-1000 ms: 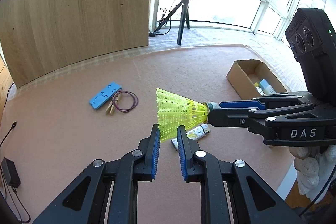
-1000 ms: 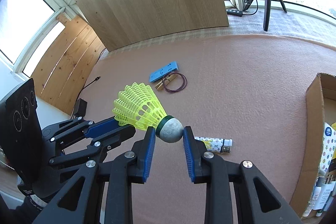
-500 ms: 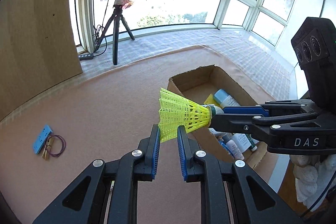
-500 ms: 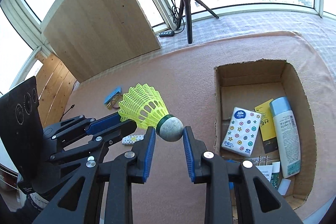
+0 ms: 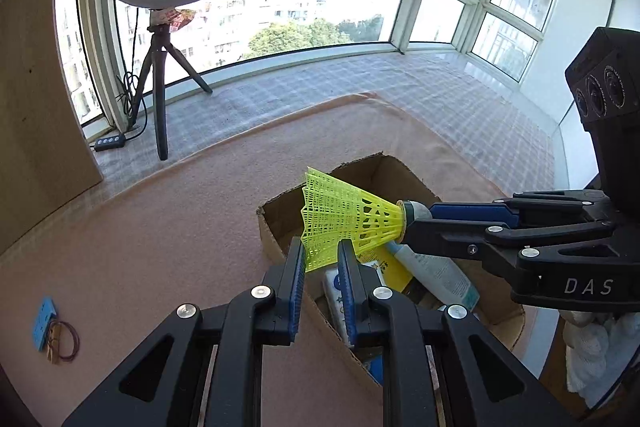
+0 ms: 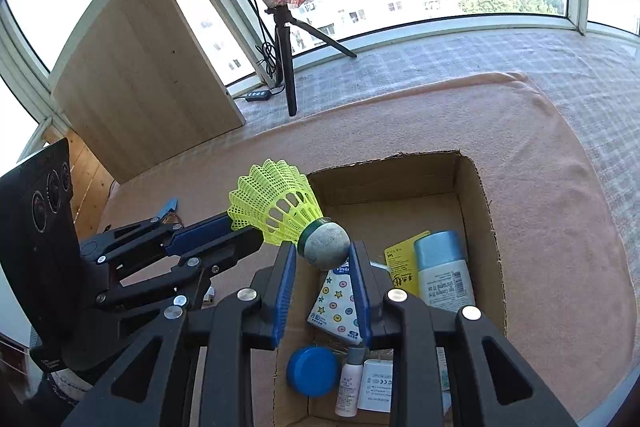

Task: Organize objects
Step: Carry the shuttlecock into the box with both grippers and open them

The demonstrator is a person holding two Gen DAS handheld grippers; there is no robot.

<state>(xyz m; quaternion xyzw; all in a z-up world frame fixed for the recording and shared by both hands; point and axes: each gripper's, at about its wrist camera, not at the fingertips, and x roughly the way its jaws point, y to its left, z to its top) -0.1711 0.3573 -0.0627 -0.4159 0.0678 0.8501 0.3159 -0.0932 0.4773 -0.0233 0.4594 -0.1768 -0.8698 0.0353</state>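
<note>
A yellow shuttlecock (image 5: 344, 219) with a grey cork head is held by both grippers above an open cardboard box (image 5: 280, 223). My left gripper (image 5: 322, 255) is shut on the edge of its yellow skirt. My right gripper (image 6: 322, 255) is shut on its cork head (image 6: 326, 245); it also shows in the left wrist view (image 5: 416, 223). The shuttlecock (image 6: 276, 203) hangs over the box's near left corner (image 6: 476, 195). The box holds a blue-capped bottle (image 6: 444, 271), a star-patterned tissue pack (image 6: 334, 301) and a blue round tin (image 6: 312, 371).
A pink mat (image 5: 140, 235) covers the floor. A blue card with a rubber band (image 5: 52, 327) lies at the left. A ring light on a tripod (image 5: 160, 67) and a wooden board (image 6: 144, 75) stand at the back by the windows.
Both grippers have carried the shuttlecock from over the open mat to above the box. The blue card and the patterned item on the mat are now far left or out of view.
</note>
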